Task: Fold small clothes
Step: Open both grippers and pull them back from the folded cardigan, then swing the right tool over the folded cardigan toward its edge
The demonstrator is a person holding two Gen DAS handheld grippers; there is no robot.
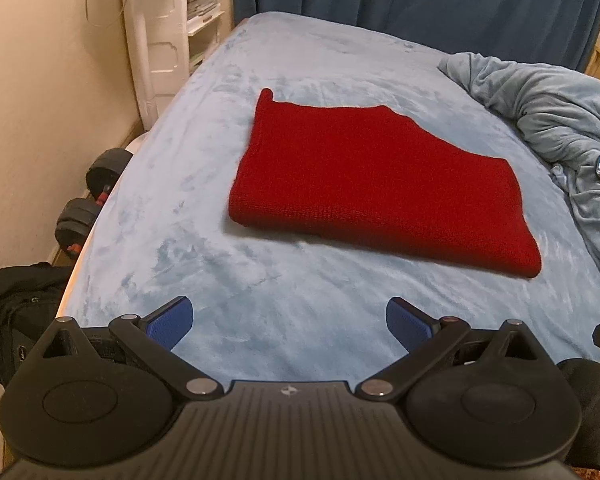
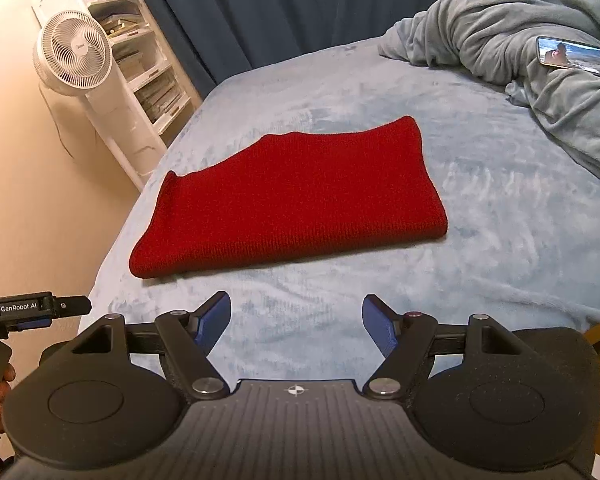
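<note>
Right wrist view shows the red knit garment (image 2: 287, 196) lying flat, already doubled over, mid-bed (image 2: 500, 208). Both tools hang released and empty short of its near edge: right tool (image 2: 295, 326), left tool (image 1: 289, 322). For a neat next fold, pinch both near corners together and lift evenly.

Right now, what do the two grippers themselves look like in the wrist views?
Both look alike. The left gripper and right gripper have matte black ribbed bodies, round black side housings, black linkage bars with silver pivot pins, and blue textured finger pads. A small white crosshair mark sits at each body's centre. The left one's side, seen from the right wrist, reads GenRobot.AI. No cables visible.
</note>
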